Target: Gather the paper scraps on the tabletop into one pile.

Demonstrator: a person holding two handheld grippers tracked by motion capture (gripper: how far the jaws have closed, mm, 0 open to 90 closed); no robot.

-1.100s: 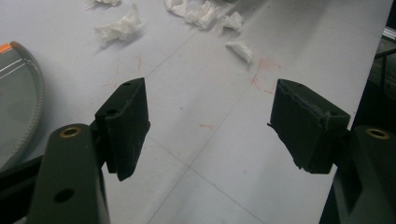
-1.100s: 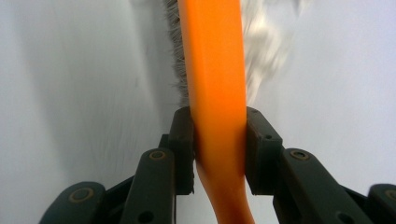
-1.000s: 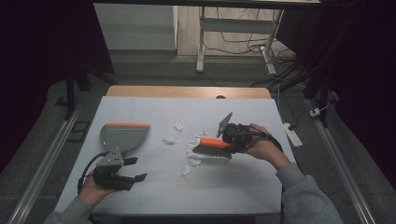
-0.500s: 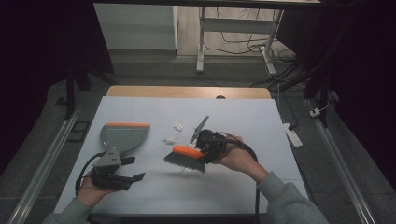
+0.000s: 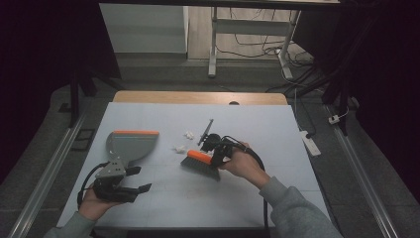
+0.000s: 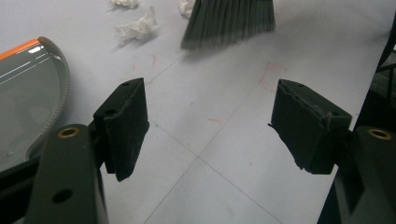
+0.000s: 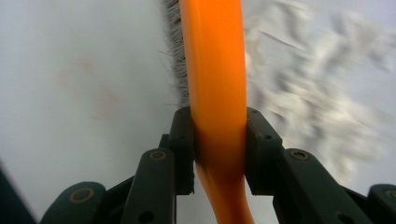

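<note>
Two paper scraps (image 5: 183, 141) lie between the brush (image 5: 200, 164) and the dustpan (image 5: 130, 145), light and soft. The right gripper (image 5: 216, 153) is clamped on the brush's stiff orange back, a sound hold; the left gripper (image 5: 132, 179), nearer the person than the dustpan, stands spread and empty.

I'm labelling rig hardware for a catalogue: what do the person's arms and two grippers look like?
Both forearms wear grey sleeves. Each hand-held gripper is black: the left hand-held gripper has blocky, worn foam pads and brass rivets, a grey three-cornered plate and black cable; the right hand-held gripper trails another.

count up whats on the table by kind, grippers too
hand-held grippers: 2, left open, right shut on the brush
brush: 1
dustpan: 1
crumpled paper bits: 2 visible apart from the brush, and
total: 6
</note>
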